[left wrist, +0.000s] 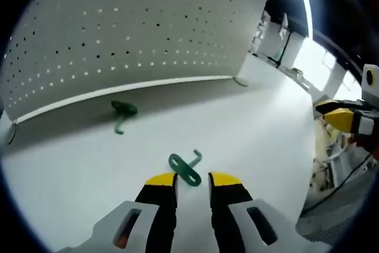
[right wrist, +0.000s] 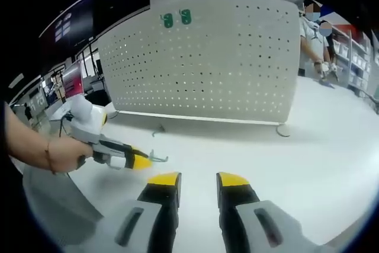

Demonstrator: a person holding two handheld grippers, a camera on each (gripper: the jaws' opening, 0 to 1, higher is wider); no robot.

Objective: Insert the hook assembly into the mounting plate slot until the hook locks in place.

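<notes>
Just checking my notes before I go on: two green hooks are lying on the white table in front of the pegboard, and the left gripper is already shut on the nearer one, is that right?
Not quite. The left gripper is open, not shut on the nearer green hook; in the left gripper view the hook lies on the white table just ahead of its fingers. The farther green hook does lie in front of the pegboard.

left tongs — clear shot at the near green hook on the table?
Probably yes. The near green hook lies flat on the white table just ahead of the left tongs, jaws open with nothing between. The second hook sits apart by the pegboard.
</notes>
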